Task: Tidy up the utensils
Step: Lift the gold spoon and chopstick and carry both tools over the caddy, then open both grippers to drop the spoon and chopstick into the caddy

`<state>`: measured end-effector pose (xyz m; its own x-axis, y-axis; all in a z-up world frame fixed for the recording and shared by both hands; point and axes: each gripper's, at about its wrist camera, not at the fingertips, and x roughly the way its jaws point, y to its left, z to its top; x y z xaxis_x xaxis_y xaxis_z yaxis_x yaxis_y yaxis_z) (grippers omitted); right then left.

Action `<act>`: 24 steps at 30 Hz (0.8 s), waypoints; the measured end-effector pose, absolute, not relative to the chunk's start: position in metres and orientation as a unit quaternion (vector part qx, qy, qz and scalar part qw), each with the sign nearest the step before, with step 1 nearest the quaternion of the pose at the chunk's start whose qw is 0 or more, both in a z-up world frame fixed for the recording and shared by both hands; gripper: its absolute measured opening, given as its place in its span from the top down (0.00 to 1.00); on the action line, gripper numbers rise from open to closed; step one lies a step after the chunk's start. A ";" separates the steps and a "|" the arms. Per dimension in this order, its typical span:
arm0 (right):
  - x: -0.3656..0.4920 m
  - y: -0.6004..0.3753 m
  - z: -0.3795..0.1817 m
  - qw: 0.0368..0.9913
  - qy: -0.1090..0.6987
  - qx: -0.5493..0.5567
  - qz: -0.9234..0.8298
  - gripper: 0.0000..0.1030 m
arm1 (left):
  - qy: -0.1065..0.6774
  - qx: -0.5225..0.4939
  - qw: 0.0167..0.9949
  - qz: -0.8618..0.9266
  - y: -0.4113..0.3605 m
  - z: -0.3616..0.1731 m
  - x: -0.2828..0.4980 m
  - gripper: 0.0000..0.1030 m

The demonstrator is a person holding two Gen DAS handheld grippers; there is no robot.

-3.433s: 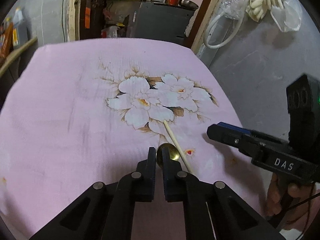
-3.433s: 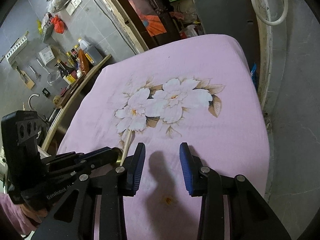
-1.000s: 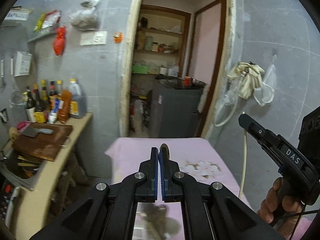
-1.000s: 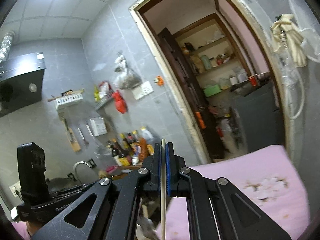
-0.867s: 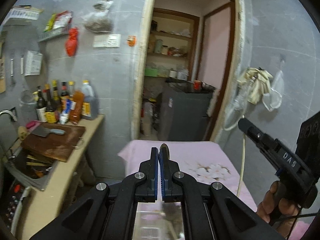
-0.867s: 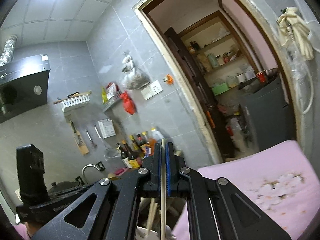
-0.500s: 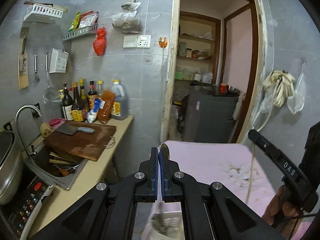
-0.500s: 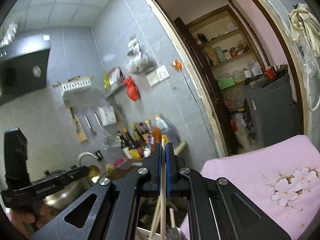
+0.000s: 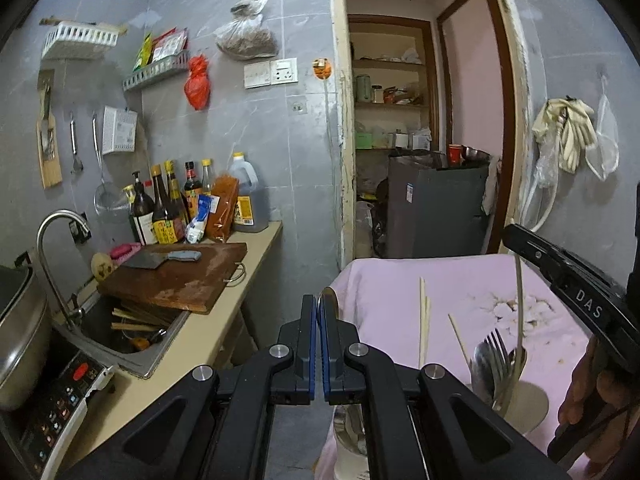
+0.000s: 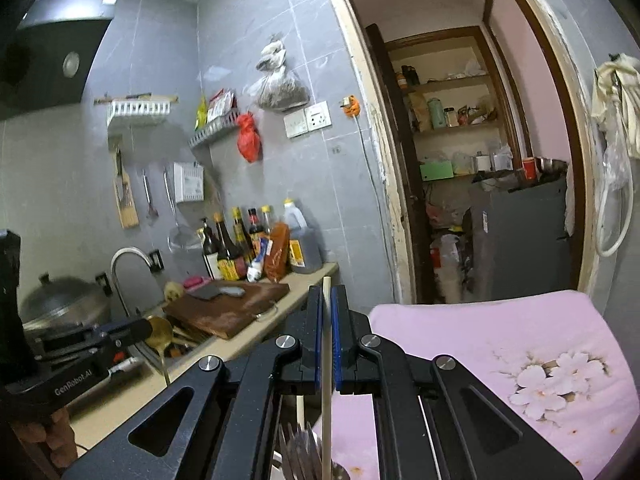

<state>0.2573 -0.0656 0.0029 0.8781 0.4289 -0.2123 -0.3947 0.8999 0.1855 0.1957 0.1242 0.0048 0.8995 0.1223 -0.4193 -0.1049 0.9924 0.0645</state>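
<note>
My left gripper (image 9: 319, 308) is shut on a brass spoon (image 9: 329, 300), whose bowl shows just past the fingertips; in the right wrist view the spoon (image 10: 159, 334) hangs from it with the handle pointing down. My right gripper (image 10: 327, 300) is shut on a pale wooden chopstick (image 10: 326, 380) held upright. The chopstick's lower end reaches down into a utensil holder (image 9: 524, 404) with forks (image 9: 494, 356) and other chopsticks (image 9: 423, 328) standing in it.
The holder stands on a table with a pink floral cloth (image 9: 460, 292). To the left is a counter with a wooden cutting board (image 9: 176, 276), a cleaver, a sink (image 9: 132, 332), bottles (image 9: 188, 204) and a cooker. A doorway lies behind.
Both grippers lifted the spoon and the chopstick off the pink cloth and raised them. In the last half second they came nearer the utensil holder, which now shows more fully.
</note>
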 end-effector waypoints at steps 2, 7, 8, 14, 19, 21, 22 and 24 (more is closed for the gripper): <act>0.255 -0.065 0.003 0.968 0.124 0.061 0.211 0.96 | 0.211 0.029 0.975 0.057 0.120 0.001 0.194 0.97; 0.250 -0.065 -0.002 0.968 0.135 0.048 0.207 0.96 | 0.207 0.028 0.977 0.044 0.115 -0.015 0.192 0.97; 0.249 -0.065 -0.002 0.968 0.136 0.046 0.206 0.96 | 0.210 0.026 0.976 0.041 0.115 -0.018 0.192 0.97; 0.242 -0.069 -0.005 0.968 0.148 0.036 0.197 0.96 | 0.221 -0.003 0.975 0.013 0.116 -0.021 0.191 0.96; 0.237 -0.070 -0.003 0.968 0.157 0.035 0.193 0.95 | 0.239 -0.031 0.970 -0.042 0.117 -0.021 0.192 0.94; 0.234 -0.072 -0.003 0.967 0.160 0.039 0.194 0.94 | 0.247 -0.051 0.966 -0.055 0.119 -0.020 0.194 0.94; 0.233 -0.072 -0.002 0.967 0.162 0.042 0.194 0.94 | 0.250 -0.062 0.965 -0.057 0.121 -0.020 0.194 0.94; 0.231 -0.074 -0.001 0.966 0.163 0.048 0.195 0.89 | 0.253 -0.089 0.961 -0.064 0.125 -0.019 0.195 0.94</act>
<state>0.2308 -0.0741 -0.0009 0.8705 0.3931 -0.2962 -0.3615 0.9190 0.1571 0.1949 0.1251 -0.0193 0.8637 -0.1688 -0.4750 0.0788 0.9759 -0.2036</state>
